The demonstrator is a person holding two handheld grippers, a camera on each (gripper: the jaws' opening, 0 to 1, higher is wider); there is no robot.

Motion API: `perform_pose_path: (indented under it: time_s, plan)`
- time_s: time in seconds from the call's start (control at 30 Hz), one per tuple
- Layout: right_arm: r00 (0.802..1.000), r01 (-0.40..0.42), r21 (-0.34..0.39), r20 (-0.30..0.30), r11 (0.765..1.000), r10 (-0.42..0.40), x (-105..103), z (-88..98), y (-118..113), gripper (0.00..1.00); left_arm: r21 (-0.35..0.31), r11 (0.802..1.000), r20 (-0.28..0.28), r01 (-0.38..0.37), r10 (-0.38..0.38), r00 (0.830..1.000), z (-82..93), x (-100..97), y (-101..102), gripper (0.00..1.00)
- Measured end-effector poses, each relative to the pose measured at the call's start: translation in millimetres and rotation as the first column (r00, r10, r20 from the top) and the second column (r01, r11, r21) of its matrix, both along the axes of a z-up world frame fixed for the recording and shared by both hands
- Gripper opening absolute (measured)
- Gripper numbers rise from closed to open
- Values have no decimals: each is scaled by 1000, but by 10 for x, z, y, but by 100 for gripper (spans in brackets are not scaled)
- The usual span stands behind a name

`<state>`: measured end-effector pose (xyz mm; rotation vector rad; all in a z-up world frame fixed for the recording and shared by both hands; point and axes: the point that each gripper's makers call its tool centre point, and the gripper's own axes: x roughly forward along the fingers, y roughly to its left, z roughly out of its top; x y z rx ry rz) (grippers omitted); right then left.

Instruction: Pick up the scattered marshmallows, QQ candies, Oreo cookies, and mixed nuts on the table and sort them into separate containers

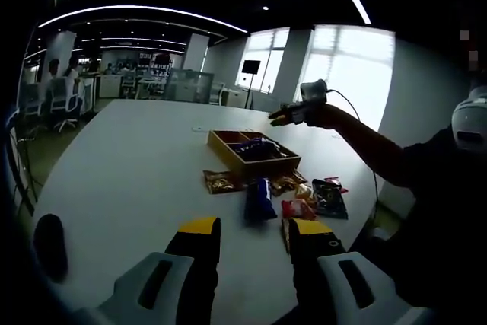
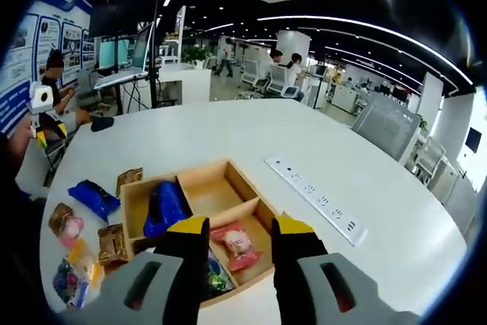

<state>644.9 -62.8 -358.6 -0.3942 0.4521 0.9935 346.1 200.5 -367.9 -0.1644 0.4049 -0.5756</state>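
1. Left hand-held gripper [image 1: 251,235], lower centre of the left gripper view: yellow-tipped jaws spread, nothing between them, held above the white oval tabletop [image 1: 129,173].
2. Loose snack packets lie just beyond those jaws, at frame centre: a dark blue foil packet [image 1: 259,199], its long axis running away from the gripper and almost in line with the jaw gap; a red packet [image 1: 297,208] to its right; a brown packet [image 1: 221,181] to its upper left; a dark multicoloured packet [image 1: 329,197] further right.
3. The shallow wooden compartment tray [image 1: 228,149] sits behind the packets, above frame centre.
4. Right hand-held gripper [image 2: 239,243], lower centre of the right gripper view: jaws spread and empty, poised over the wooden tray [image 2: 228,174].
5. Tray contents in that view: a blue packet [image 2: 163,208] in the left compartment, a red-and-pink packet [image 2: 238,244] seen between the jaws; the far middle compartment looks bare.
6. Judgement: the left gripper is the nearer to the loose packets; the dark blue one lies straight ahead, so a forward-and-down reach should meet it, jaws closing across its narrow width.
7. A white power strip [image 2: 316,199] lies right of the tray.
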Motion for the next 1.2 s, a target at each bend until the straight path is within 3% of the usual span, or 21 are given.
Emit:
perform_pose_path:
  time_s: [0.33, 0.7, 1.2]
  plan:
    - [1000, -6, 36, 20, 999, 5, -146, 143, -45, 30, 1, 1000, 3, 8, -8, 1000, 14, 8, -31, 41]
    - [1000, -15, 127, 18, 992, 13, -256, 311, -71, 31, -1, 1000, 0, 15, -15, 1000, -2, 19, -51, 41]
    - [1000, -25, 161, 17, 987, 22, -452, 354, -92, 31, -6, 1000, 15, 7, -7, 1000, 32, 8, -1, 41]
